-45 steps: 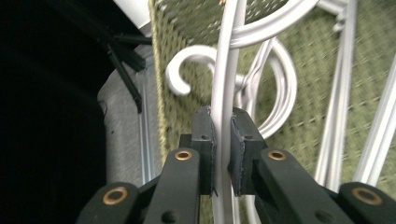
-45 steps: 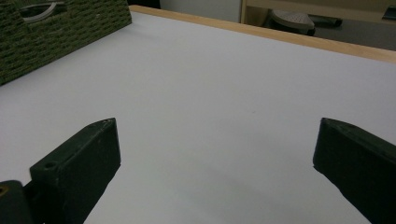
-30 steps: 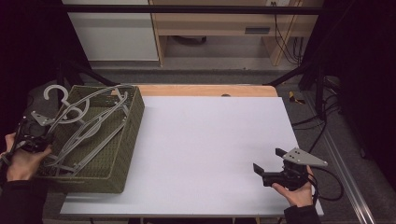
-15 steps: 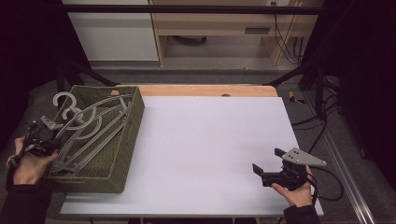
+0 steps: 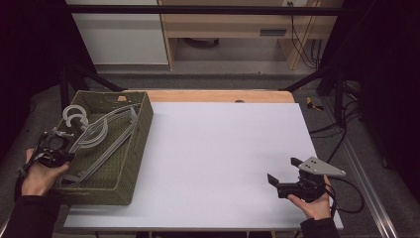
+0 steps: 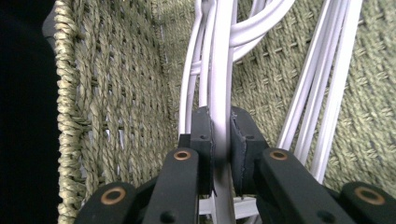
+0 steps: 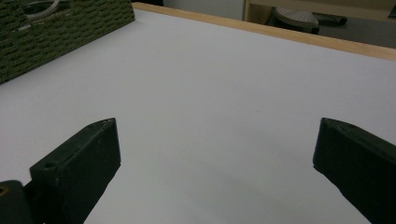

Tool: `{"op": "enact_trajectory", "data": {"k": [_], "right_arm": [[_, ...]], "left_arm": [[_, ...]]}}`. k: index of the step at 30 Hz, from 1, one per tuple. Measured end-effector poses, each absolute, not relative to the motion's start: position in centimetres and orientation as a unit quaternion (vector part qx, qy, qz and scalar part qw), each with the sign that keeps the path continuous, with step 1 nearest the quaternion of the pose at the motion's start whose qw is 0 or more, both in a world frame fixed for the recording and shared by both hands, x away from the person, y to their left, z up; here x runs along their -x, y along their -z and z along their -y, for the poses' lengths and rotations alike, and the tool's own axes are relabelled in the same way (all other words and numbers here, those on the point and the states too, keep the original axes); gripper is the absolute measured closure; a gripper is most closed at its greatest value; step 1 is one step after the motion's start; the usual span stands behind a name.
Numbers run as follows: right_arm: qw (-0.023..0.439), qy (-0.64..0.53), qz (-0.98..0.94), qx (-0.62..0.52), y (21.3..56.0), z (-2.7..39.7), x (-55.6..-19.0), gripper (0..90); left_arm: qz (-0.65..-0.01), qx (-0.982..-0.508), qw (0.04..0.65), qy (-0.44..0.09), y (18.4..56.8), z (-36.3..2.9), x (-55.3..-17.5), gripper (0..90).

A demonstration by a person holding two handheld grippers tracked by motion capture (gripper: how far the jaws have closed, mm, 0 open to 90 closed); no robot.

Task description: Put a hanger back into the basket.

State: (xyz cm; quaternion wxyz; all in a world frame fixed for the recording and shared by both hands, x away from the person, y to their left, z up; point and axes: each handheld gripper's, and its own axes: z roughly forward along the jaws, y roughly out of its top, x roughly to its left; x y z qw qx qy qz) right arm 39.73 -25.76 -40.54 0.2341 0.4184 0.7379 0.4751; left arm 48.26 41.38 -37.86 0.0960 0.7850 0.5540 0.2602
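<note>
Several white plastic hangers (image 5: pixel 94 134) lie bundled in a green woven basket (image 5: pixel 130 163) at the table's left side. My left gripper (image 5: pixel 53 148) is at the basket's near left wall, shut on one hanger's bar. In the left gripper view the bar of that white hanger (image 6: pixel 219 70) runs up between the two pads, which press on it, with the basket weave (image 6: pixel 116 93) behind. My right gripper (image 5: pixel 283 171) rests low over the white tabletop (image 5: pixel 218 148) at the near right, open with nothing between its jaws. Its tips (image 7: pixel 217 128) stand wide apart over the bare tabletop (image 7: pixel 210 70).
A wooden strip (image 5: pixel 218 95) edges the table's far side. In the right gripper view the basket (image 7: pixel 56 32) is at the far left. Black frame bars and cables stand beyond the table's right side. A cabinet and a shelf stand on the floor behind.
The left hand and the hanger bundle have shifted a little to the right and lower into the basket. The right hand has stayed still.
</note>
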Motion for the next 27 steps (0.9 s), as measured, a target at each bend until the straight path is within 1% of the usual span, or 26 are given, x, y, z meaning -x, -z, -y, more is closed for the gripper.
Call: {"op": "enact_trajectory", "data": {"k": [2,4,7,10,12,15,19,20,21,22,23,24,25,26,27], "right_arm": [[0.234,-0.475,-0.738,-0.419,40.5,25.8,-39.7,1.3],[0.234,-0.475,-0.738,-0.418,40.5,25.8,-39.7,1.2],[0.234,-0.477,-0.737,-0.418,40.5,25.8,-39.7,1.3],[0.234,-0.476,-0.737,-0.420,40.5,25.8,-39.7,1.2],[0.235,-0.474,-0.738,-0.419,40.5,25.8,-39.7,1.2],[0.234,-0.476,-0.737,-0.419,40.5,25.8,-39.7,1.2],[0.236,-0.476,-0.735,-0.421,40.5,25.9,-39.7,1.2],[0.236,-0.476,-0.735,-0.421,40.5,25.9,-39.7,1.2],[0.235,-0.476,-0.735,-0.422,40.5,25.9,-39.6,1.2],[0.236,-0.476,-0.734,-0.422,40.5,25.8,-39.6,1.2],[0.237,-0.477,-0.734,-0.421,40.4,25.8,-39.6,1.2],[0.237,-0.477,-0.735,-0.420,40.4,25.8,-39.6,1.2],[0.237,-0.478,-0.734,-0.420,40.4,25.8,-39.6,1.3],[0.237,-0.478,-0.734,-0.420,40.4,25.8,-39.6,1.2],[0.237,-0.478,-0.734,-0.420,40.4,25.8,-39.6,1.2]], "left_arm": [[-0.553,-0.788,0.099,-0.253,37.9,-41.5,-48.2,80.1],[-0.555,-0.787,0.111,-0.247,37.8,-41.7,-48.1,75.5],[-0.556,-0.784,0.124,-0.246,37.6,-41.8,-47.9,71.1],[-0.557,-0.777,0.143,-0.256,37.3,-41.9,-47.4,68.1],[-0.556,-0.776,0.146,-0.259,37.2,-41.9,-47.4,67.8],[-0.560,-0.766,0.154,-0.278,37.1,-42.1,-47.1,66.5],[-0.561,-0.751,0.186,-0.294,36.8,-42.0,-46.6,63.3],[-0.557,-0.750,0.193,-0.299,36.6,-41.8,-46.4,61.4],[-0.548,-0.747,0.219,-0.306,36.1,-41.4,-45.8,59.2],[-0.548,-0.747,0.219,-0.306,36.1,-41.4,-45.8,57.5],[-0.540,-0.739,0.257,-0.311,35.8,-40.6,-45.2,55.8],[-0.534,-0.736,0.277,-0.312,35.6,-40.2,-44.9,54.2],[-0.534,-0.736,0.277,-0.312,35.6,-40.2,-44.9,52.5],[-0.517,-0.735,0.308,-0.312,35.3,-39.2,-44.2,50.5],[-0.517,-0.735,0.308,-0.312,35.3,-39.2,-44.2,48.3]]}}
